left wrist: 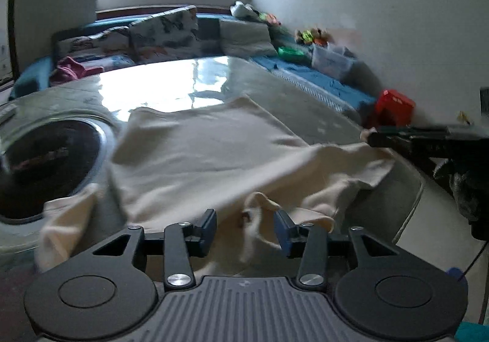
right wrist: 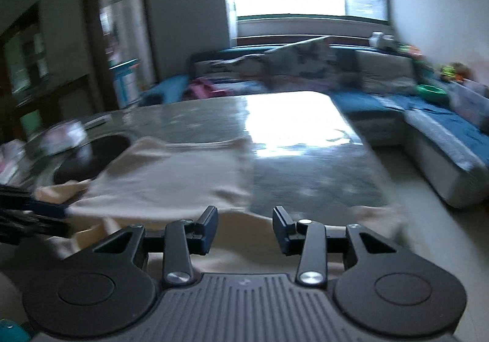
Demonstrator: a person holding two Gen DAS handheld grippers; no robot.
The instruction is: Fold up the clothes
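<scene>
Fingers of both grippers, left (left wrist: 246, 229) and right (right wrist: 245, 227), spread, gripping nothing; cream shirt (left wrist: 214, 152) on table (left wrist: 305, 97) beneath.

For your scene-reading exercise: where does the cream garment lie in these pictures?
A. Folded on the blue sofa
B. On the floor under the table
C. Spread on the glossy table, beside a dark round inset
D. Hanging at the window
C: the garment lies spread on the table, its left edge next to the dark round inset.
</scene>
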